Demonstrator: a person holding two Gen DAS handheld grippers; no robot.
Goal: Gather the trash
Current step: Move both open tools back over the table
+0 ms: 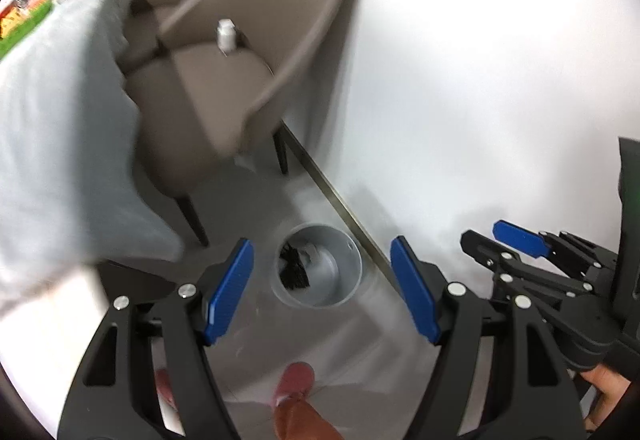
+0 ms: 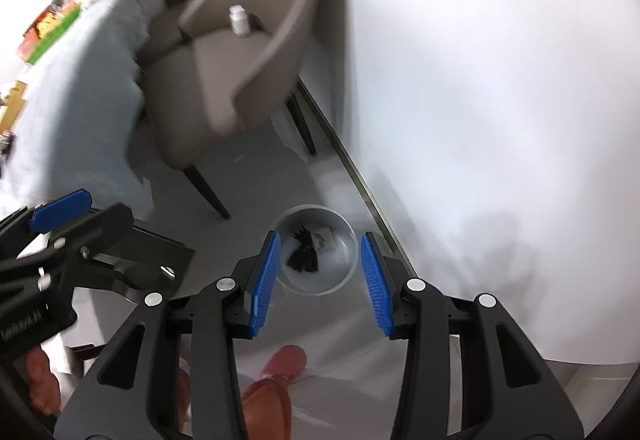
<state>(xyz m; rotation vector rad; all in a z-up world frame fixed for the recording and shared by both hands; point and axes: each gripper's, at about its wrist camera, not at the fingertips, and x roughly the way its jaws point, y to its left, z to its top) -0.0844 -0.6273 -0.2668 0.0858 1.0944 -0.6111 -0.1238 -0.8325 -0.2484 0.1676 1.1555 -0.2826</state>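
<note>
I hold my left gripper (image 1: 322,290) tilted steeply down above the grey bin (image 1: 320,268), jaws wide apart with nothing between them. My right gripper (image 2: 320,276) hangs beside it over the same bin, its jaws parted and empty, less widely.

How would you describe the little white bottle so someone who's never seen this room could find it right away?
Start at the brown upholstered chair standing by the white wall, beside the pale blue-grey cloth. On its seat, near the back corner, stands a small white bottle with a cap. It is the only thing on the seat; the other trash lies in the grey bin on the floor.
</note>
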